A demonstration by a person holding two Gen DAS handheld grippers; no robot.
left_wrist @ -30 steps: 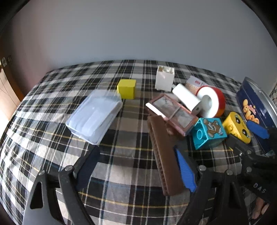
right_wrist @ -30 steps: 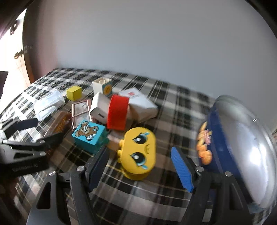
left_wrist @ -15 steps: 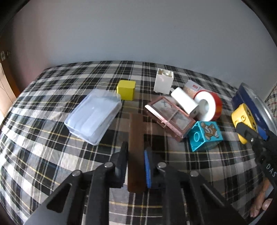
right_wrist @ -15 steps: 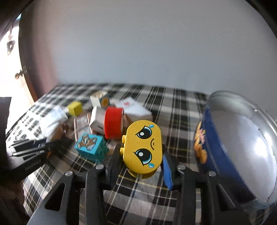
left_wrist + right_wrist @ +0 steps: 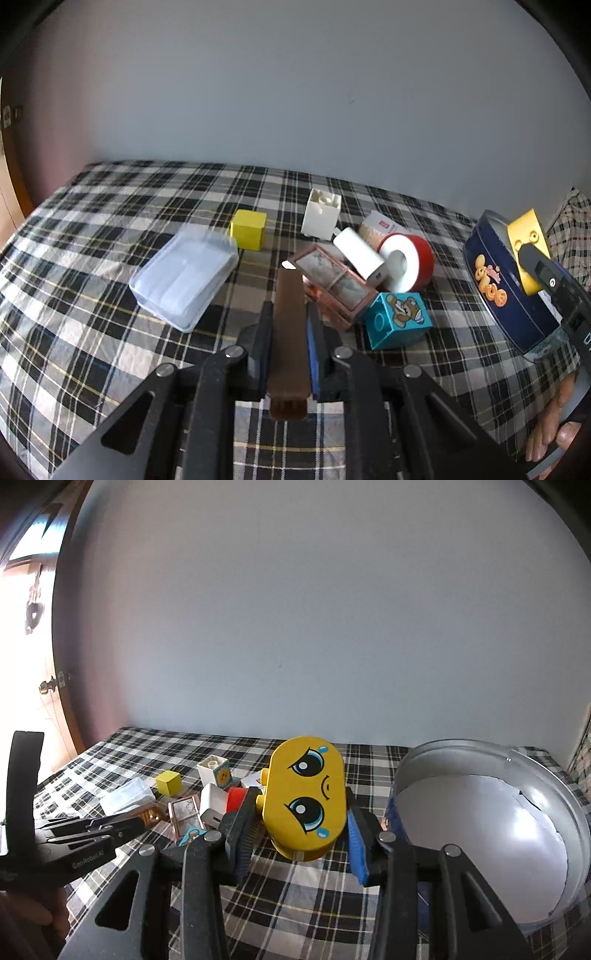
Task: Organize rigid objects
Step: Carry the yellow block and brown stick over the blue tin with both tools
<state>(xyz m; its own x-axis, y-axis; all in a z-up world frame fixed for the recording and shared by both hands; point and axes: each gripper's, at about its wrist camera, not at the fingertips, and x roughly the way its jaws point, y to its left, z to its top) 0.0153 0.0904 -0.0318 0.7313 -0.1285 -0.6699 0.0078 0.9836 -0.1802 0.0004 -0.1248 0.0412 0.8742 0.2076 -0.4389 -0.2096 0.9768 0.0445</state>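
Two grips are set. Left gripper (image 5: 288, 354) pinches the brown comb (image 5: 290, 332) near its close end, low over the plaid bedcover (image 5: 92, 295). Right gripper (image 5: 295, 830) clamps the yellow face block (image 5: 304, 799) by its flat sides, raised beside the blue tin (image 5: 487, 830). Both look light, stiff and slick; the long comb may pivot.

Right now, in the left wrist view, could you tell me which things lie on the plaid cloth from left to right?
Clear plastic box → yellow cube → white block → red-and-white roll → blue cookie tin.
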